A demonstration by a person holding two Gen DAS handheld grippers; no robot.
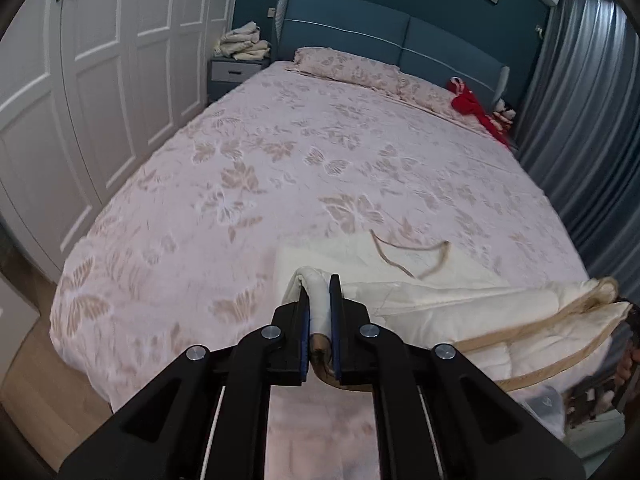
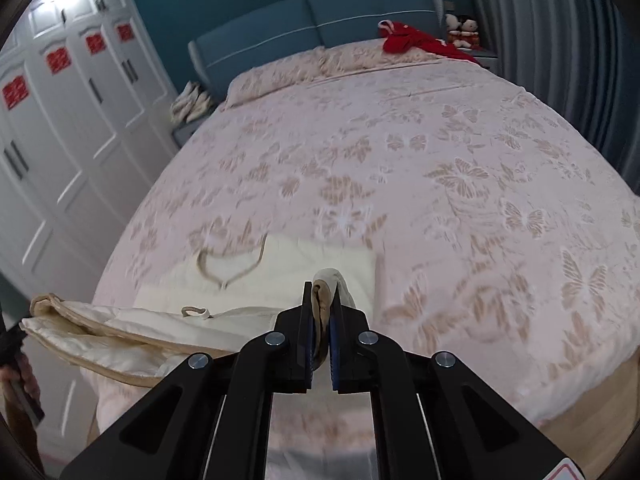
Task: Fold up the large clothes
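A cream quilted garment (image 1: 460, 312) with tan trim is lifted off the near end of the bed, its far part still resting on the cover. My left gripper (image 1: 319, 292) is shut on one bunched edge of it. In the right wrist view the same garment (image 2: 160, 332) stretches away to the left, and my right gripper (image 2: 322, 296) is shut on its other edge. A tan drawstring (image 1: 404, 256) lies looped on the flat cream panel (image 2: 304, 264). The left hand and its gripper show at the far left edge (image 2: 16, 360).
The bed (image 1: 280, 152) has a pink cover with butterfly print and a blue headboard (image 1: 360, 40). Red clothing (image 1: 476, 108) lies by the pillows at the right. White wardrobes (image 1: 80, 100) line the left; folded cream items (image 1: 242, 42) sit on a nightstand. Grey curtains (image 1: 580, 120) hang at the right.
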